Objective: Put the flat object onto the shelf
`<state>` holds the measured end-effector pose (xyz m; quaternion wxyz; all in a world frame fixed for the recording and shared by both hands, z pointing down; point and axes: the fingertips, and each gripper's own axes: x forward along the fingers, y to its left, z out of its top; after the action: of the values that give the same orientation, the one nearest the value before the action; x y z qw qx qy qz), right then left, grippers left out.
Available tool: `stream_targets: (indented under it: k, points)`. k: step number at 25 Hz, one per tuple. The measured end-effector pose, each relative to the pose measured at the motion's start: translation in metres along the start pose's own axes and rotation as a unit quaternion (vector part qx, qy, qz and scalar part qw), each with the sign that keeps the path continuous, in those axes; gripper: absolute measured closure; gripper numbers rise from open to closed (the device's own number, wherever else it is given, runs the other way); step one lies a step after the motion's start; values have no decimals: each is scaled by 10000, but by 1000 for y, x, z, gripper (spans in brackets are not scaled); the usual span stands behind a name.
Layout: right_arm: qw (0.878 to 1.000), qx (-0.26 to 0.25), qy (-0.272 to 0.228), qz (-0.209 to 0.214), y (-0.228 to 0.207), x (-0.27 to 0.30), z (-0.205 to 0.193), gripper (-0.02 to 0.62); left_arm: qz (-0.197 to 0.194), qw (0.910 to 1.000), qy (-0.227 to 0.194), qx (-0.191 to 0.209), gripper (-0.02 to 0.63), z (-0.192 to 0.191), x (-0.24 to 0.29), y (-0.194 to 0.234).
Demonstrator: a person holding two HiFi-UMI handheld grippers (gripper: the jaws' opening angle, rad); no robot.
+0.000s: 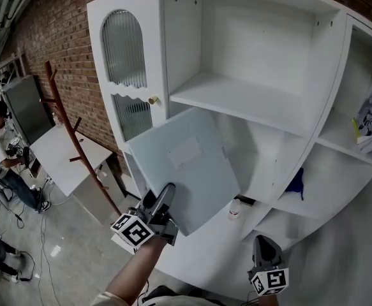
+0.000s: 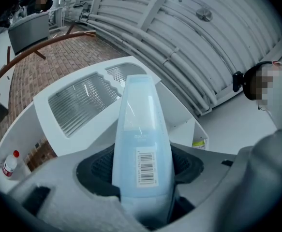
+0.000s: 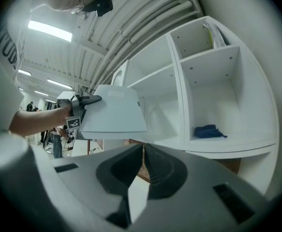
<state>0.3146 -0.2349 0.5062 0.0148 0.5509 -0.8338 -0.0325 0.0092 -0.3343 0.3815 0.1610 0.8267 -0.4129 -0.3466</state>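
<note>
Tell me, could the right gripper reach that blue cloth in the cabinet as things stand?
Probably yes. The blue cloth lies in an open-fronted compartment, and nothing stands between it and the right gripper, though its jaws are shut.

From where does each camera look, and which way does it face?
Head view: on the person's head, facing down at the shelf unit; shows the left forearm, the left gripper holding the flat object, the right gripper.
Left gripper view: on the left gripper, facing up along its jaws, shut on the flat object, toward the shelf unit.
Right gripper view: on the right gripper, facing the shelf unit past its shut jaws; left forearm shows.
Shared: all show the flat object.
</note>
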Motion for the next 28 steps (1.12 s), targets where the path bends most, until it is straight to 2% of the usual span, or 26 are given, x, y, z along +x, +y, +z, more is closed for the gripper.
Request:
stream_targets:
  k: [8, 28]
  points:
    - [9999, 48, -103, 127, 6, 9, 9, 563, 232, 9996, -169, -18, 321, -2, 29, 6]
    - [9971, 383, -228, 618, 36, 66, 40, 561, 163, 9990, -225, 360, 305, -40, 109, 17]
